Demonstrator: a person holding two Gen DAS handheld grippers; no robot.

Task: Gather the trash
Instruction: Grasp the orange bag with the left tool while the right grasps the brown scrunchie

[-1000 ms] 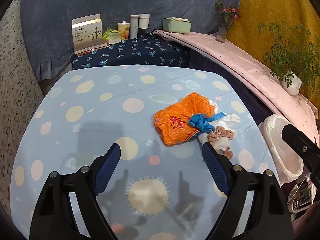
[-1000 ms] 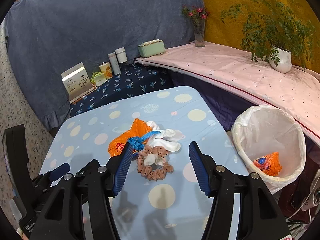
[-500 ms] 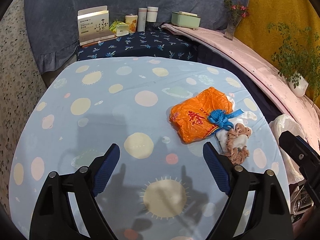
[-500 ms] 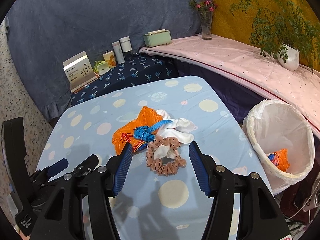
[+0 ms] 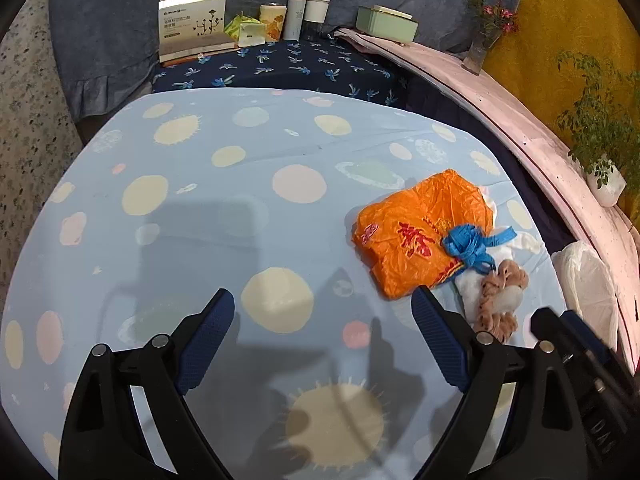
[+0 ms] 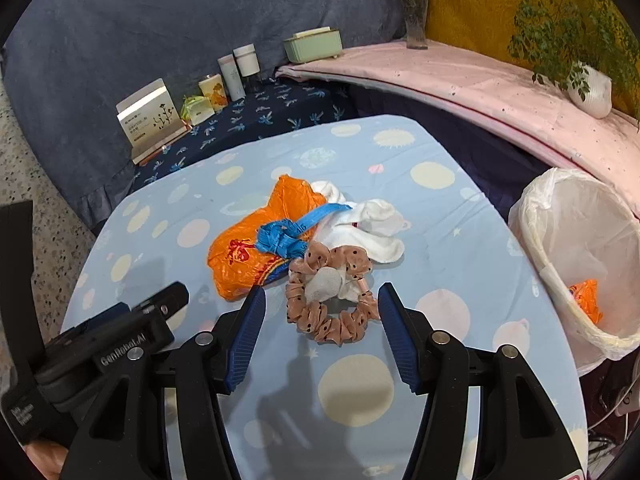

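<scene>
Blue cloth with pale spots covers the table [image 5: 280, 216], and the trash is heaped on it near the lined bin [image 6: 580, 264], which stands just off the table's edge. An orange bag [image 6: 256, 256] lies in the heap with a blue ribbon [image 6: 282, 238] knotted on it; a white cloth [image 6: 372, 228] is spread on the bin side of the bag, and a spotted scrunchie [image 6: 336, 312] rests against both. One orange scrap [image 6: 588, 296] is seen inside the bin. The right gripper [image 6: 322, 330] is held over the scrunchie, its jaws moderately apart with nothing pressed between the pads; compared with a second ago, the scrunchie is seen larger and closer to the fingertips, and the gap between the fingers is unchanged. The left gripper [image 5: 322, 330] is held over bare cloth beside the bag [image 5: 420, 236], its jaws wide and opening, with nothing between them. Against the earlier left view, the heap has shifted lower and nearer the finger on that side, and more of the scrunchie [image 5: 500, 300] is uncovered. Boxes and cups at the far wall are unchanged.
</scene>
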